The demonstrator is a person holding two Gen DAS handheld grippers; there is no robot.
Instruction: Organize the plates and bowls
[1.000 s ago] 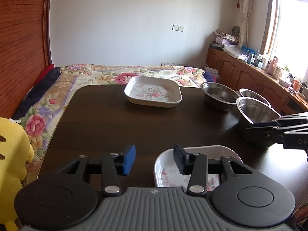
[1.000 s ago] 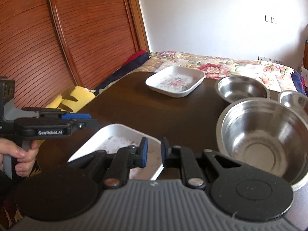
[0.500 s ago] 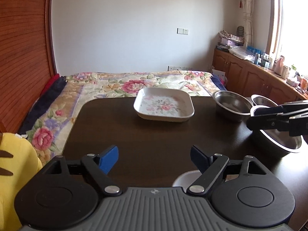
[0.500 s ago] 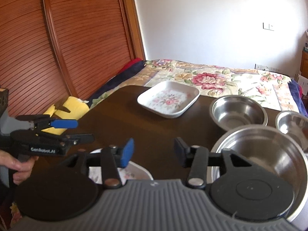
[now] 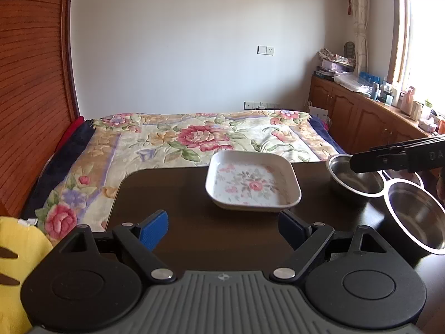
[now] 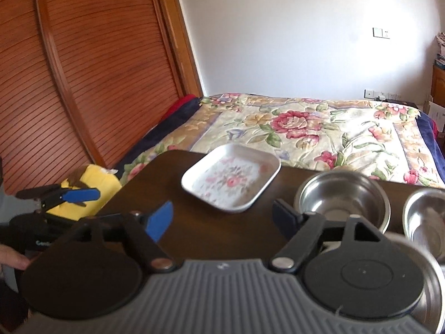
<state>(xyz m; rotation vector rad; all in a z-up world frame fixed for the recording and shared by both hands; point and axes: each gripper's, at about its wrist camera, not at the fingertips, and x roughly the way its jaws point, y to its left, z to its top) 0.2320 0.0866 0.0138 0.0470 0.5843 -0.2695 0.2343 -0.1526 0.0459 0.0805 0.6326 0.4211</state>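
2 claws apart, empty: left claw | right claw just widening

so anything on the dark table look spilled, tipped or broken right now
Nothing stands out. The white square floral dish sits flat and upright on the dark brown wooden table, apart from the stainless steel round bowls, which also stand upright and look empty. No spill or damage shows.

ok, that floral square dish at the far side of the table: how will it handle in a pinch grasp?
The floral square dish looks rigid and glazed, so probably slippery. Its raised rim offers a pinch edge. Flat-bottomed, so unlikely to tip; possibly breakable.
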